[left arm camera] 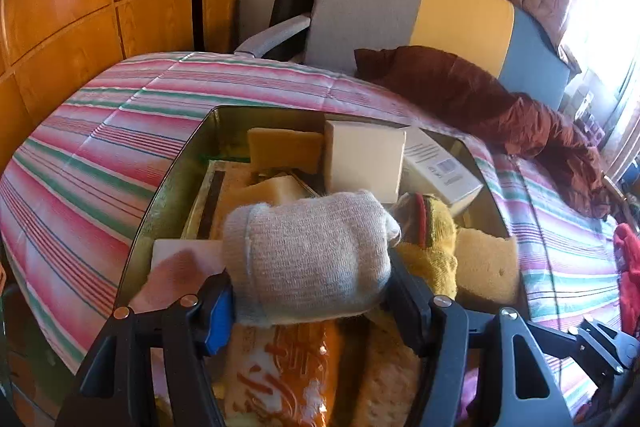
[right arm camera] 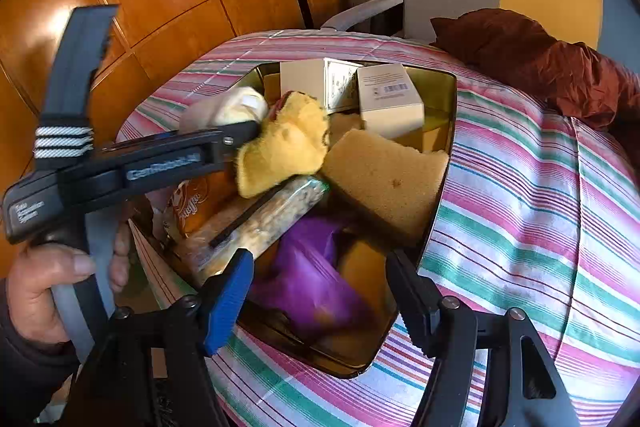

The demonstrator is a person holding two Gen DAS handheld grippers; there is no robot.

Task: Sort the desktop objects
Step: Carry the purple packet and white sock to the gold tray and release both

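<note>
My left gripper [left arm camera: 312, 307] is shut on a rolled grey sock [left arm camera: 308, 259], held just above a gold metal tin [left arm camera: 176, 163] crammed with objects. From the right wrist view one of the left gripper's fingers [right arm camera: 224, 141] shows at the tin's left side with the sock [right arm camera: 224, 111] beyond it. A person's hand [right arm camera: 44, 279] holds that gripper's handle. My right gripper [right arm camera: 320, 307] is open over the near end of the tin [right arm camera: 360, 367]. A purple bag [right arm camera: 308, 275] lies in the tin below the gap, with neither pad pressing on it.
The tin holds a yellow sponge [right arm camera: 384, 179], a fluffy yellow sock [right arm camera: 288, 143], white boxes [right arm camera: 390, 99], a wrapped bar [right arm camera: 272, 219] and an orange snack packet [left arm camera: 288, 367]. A striped cloth [right arm camera: 540, 227] covers the table. A rust-red cloth [right arm camera: 540, 55] and a chair [left arm camera: 368, 7] stand behind.
</note>
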